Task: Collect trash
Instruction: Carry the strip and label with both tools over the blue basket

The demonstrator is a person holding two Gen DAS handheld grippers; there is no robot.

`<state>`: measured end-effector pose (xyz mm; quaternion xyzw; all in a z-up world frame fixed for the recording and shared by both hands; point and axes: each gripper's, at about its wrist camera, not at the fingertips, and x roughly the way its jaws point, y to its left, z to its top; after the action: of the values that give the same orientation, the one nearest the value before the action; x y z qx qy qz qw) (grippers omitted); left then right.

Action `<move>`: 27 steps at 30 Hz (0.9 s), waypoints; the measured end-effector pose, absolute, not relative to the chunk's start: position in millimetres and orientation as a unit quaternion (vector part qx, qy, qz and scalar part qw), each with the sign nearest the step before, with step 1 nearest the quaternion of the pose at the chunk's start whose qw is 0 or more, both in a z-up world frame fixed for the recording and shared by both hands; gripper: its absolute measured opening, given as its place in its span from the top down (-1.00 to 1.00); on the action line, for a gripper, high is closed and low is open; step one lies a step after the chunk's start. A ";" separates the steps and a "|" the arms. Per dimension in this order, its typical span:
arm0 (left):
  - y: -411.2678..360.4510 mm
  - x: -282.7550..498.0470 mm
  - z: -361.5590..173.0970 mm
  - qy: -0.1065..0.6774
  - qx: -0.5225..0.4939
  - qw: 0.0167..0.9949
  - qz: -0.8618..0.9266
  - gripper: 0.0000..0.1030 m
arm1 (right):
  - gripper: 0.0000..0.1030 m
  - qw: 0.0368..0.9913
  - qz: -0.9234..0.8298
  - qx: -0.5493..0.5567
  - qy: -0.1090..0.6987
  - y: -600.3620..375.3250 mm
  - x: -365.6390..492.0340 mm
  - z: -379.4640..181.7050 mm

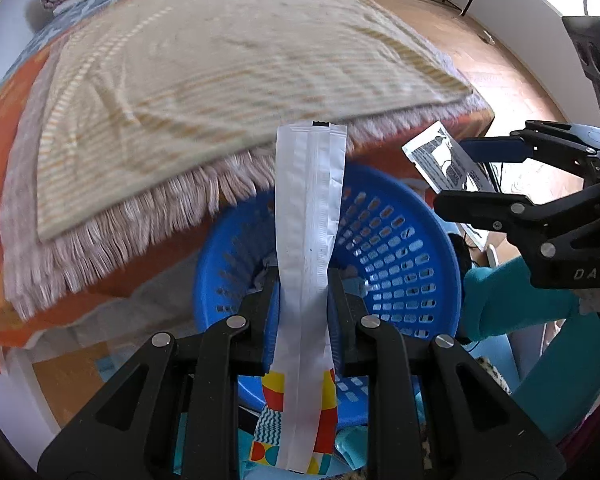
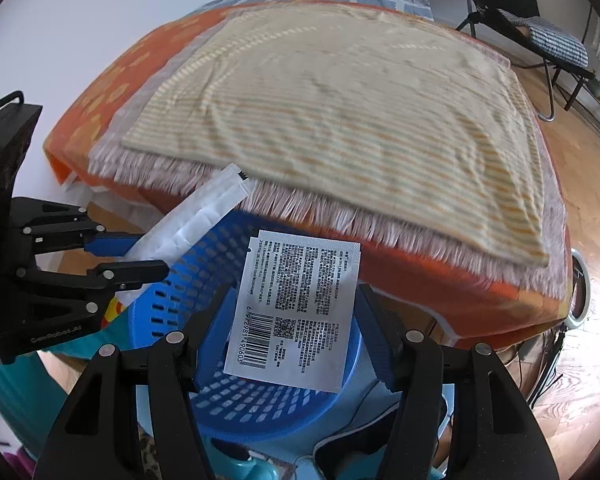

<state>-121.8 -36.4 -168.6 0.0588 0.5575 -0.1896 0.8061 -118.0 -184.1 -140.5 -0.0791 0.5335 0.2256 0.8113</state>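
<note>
My left gripper (image 1: 303, 300) is shut on a long white wrapper (image 1: 310, 248) and holds it over the blue perforated basket (image 1: 400, 248). It also shows in the right wrist view (image 2: 140, 256) with the wrapper (image 2: 196, 216) sticking up over the basket rim (image 2: 204, 256). My right gripper (image 2: 292, 320) has its jaws wide apart, with a flat white packet (image 2: 296, 312) printed with text and a barcode between them over the basket. In the left wrist view the right gripper (image 1: 484, 174) has the packet (image 1: 444, 160) between its fingers.
A bed with an orange sheet (image 2: 440, 292), a fringed blanket (image 2: 340, 216) and a striped cloth (image 2: 340, 112) lies just behind the basket. Wooden floor (image 2: 588, 208) and a folding chair (image 2: 540, 32) lie to the right. Teal fabric (image 1: 520, 300) is below the right gripper.
</note>
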 end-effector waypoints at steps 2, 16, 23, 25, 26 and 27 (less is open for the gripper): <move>-35.3 -125.3 -174.9 0.561 0.058 0.804 -0.187 0.60 | -0.17 0.807 0.228 -0.079 0.538 -182.6 -122.6 -146.4; -35.0 -142.9 -215.4 0.593 0.071 0.782 -0.176 0.60 | -0.17 0.779 0.233 -0.094 0.575 -174.7 -137.3 -188.6; -35.9 -146.6 -230.1 0.605 0.079 0.773 -0.174 0.60 | -0.17 0.770 0.231 -0.099 0.587 -173.6 -138.1 -201.1; -35.9 -147.8 -231.9 0.606 0.080 0.772 -0.172 0.60 | -0.18 0.769 0.230 -0.099 0.589 -172.0 -137.9 -203.7; -35.7 -147.5 -232.3 0.607 0.081 0.772 -0.172 0.60 | -0.19 0.768 0.229 -0.099 0.589 -172.1 -137.3 -204.7; -35.7 -147.5 -233.4 0.608 0.081 0.771 -0.171 0.60 | -0.19 0.768 0.227 -0.099 0.590 -172.7 -137.0 -205.6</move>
<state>-147.5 -35.7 -233.4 0.0810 0.6081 -0.1706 0.7710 -137.0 -172.7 -205.6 -0.0992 0.5899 0.2273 0.7684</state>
